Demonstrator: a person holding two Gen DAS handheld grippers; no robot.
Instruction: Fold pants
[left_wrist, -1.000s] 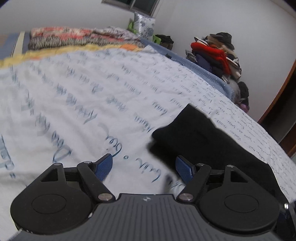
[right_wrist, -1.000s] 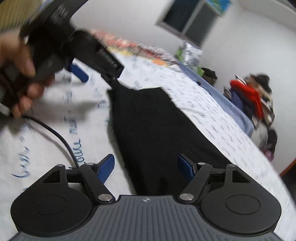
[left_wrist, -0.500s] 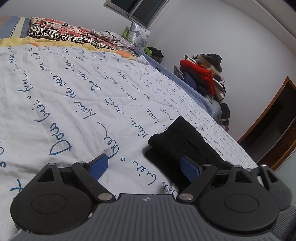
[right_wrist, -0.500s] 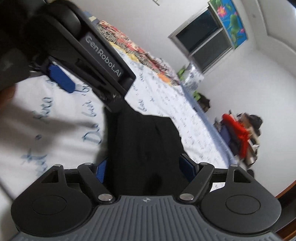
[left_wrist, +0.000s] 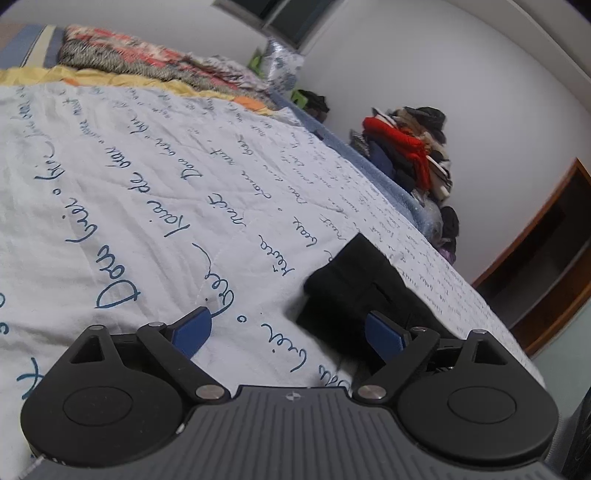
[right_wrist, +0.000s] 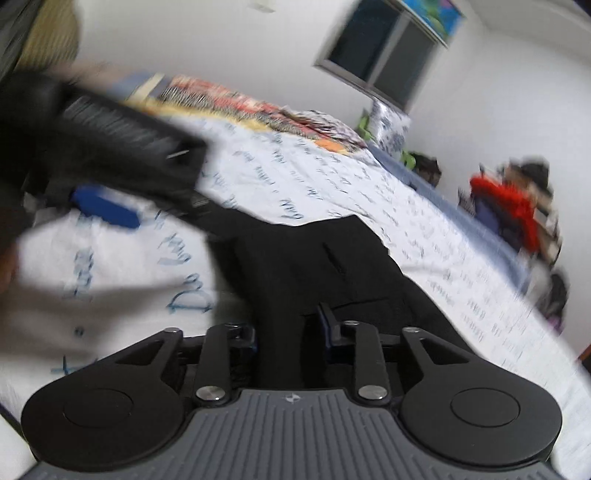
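The black pants (left_wrist: 354, 288) lie on a white bedspread with blue script (left_wrist: 147, 192), their near end folded into a thick edge. My left gripper (left_wrist: 288, 332) is open and empty, low over the bedspread, with its right finger beside the pants' left edge. In the right wrist view the pants (right_wrist: 317, 266) stretch away ahead of me, and my right gripper (right_wrist: 288, 332) is shut on a fold of them. The left gripper's blurred body (right_wrist: 110, 147) and one blue finger show at the upper left there.
Folded patterned blankets (left_wrist: 140, 59) lie at the far end of the bed. A pile of clothes with a red item (left_wrist: 406, 147) stands by the right wall. A wooden door frame (left_wrist: 554, 258) is at far right. A window (right_wrist: 384, 70) is on the back wall.
My right gripper has closed on the near fold of the pants; it was open before. The left gripper has stayed open and shifted only slightly beside the pants.
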